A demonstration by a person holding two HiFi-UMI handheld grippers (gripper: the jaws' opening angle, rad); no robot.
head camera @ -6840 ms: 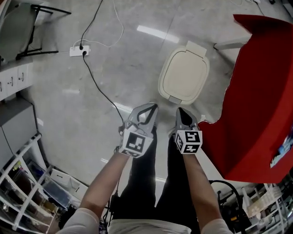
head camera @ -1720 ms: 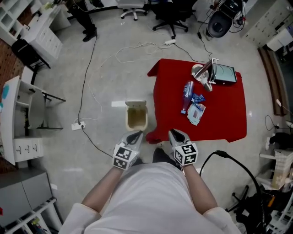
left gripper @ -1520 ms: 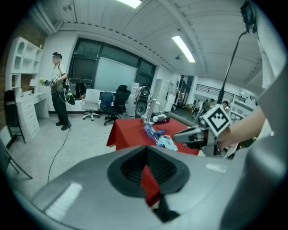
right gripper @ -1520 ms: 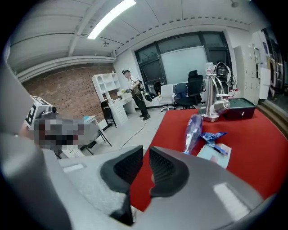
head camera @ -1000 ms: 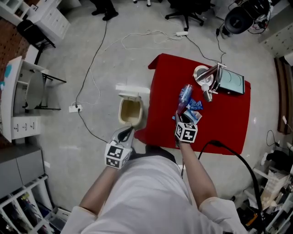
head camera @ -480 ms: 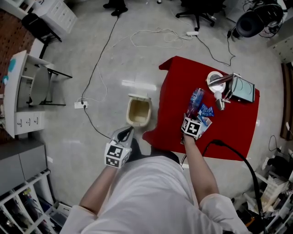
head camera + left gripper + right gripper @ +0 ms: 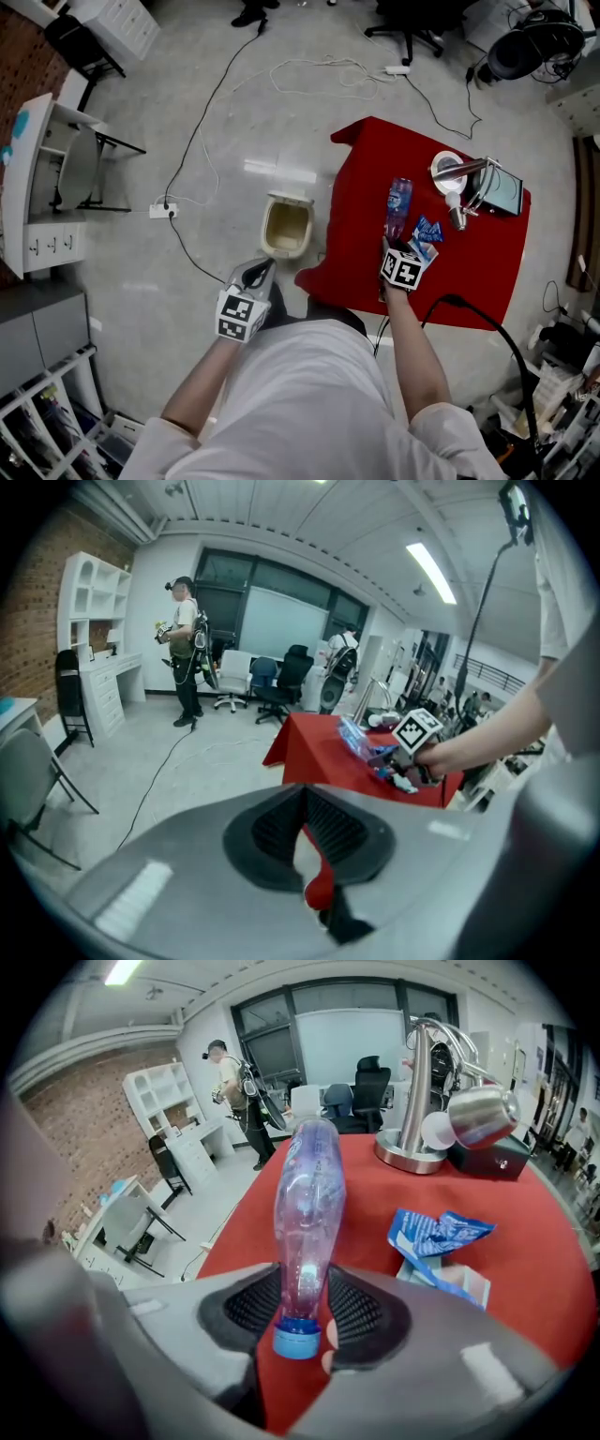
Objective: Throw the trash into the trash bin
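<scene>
Right gripper (image 7: 300,1321) was down over the bottle (image 7: 307,1194), with the neck and blue cap between its fingers. They had just been closing, and the pads looked to be pressing its sides, though it was hard to be sure. It seemed to be thin, empty plastic: light, slick and crushable, so the stiffer neck was the place to hold it. Left gripper (image 7: 305,829) hung empty, fingers pressed together, with the open trash bin (image 7: 286,228) just ahead of them. Red-clothed bench (image 7: 478,272), pale glossy floor (image 7: 187,141), cables (image 7: 202,131) trailing.
</scene>
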